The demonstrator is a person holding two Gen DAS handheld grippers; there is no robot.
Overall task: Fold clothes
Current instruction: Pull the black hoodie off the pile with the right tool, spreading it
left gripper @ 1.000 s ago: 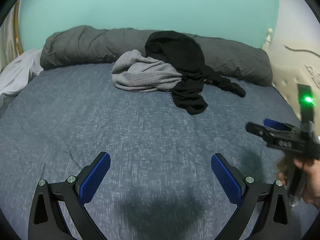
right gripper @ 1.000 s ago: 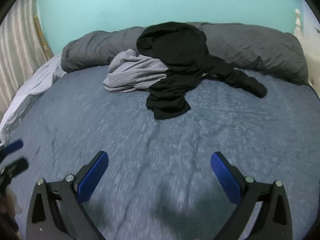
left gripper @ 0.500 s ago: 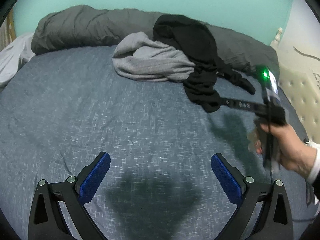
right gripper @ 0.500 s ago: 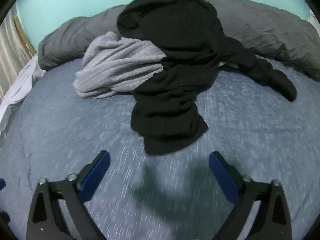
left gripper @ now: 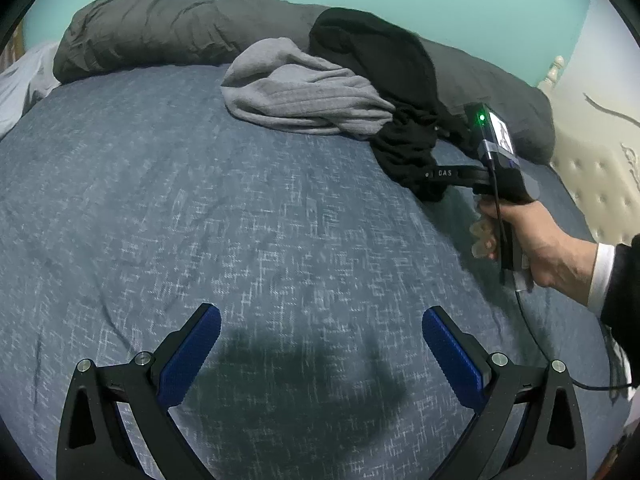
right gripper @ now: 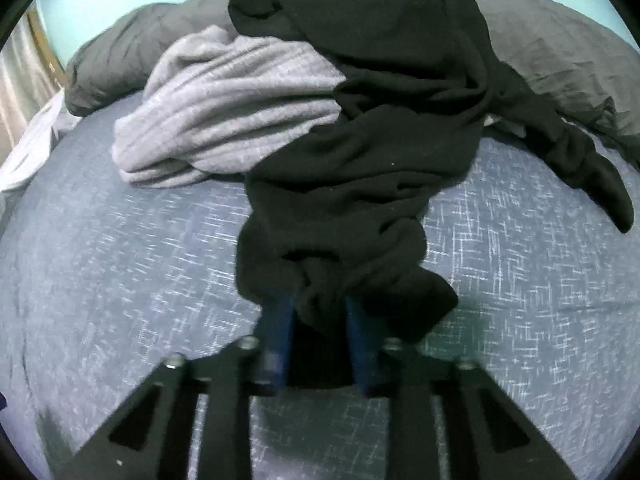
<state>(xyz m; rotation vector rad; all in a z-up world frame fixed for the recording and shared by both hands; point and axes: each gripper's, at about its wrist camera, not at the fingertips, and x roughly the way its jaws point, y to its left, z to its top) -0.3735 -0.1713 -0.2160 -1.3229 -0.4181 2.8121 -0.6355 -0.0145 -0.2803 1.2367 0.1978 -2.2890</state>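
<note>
Black frames, blue-padded jaws, black sleeve (left gripper: pixel 624 280), white cuff (left gripper: pixel 601 276)

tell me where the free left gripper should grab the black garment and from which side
Probably the long sleeve-like end trailing off to the right of the black garment. It lies flat on the bedcover, clear of the grey garment, so the open left gripper can come in low from the front. The right gripper is closed on the near hem.

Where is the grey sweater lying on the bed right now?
The grey sweater lies at the far side of the bed, left of the black garment partly covering it, before the dark duvet.
</note>
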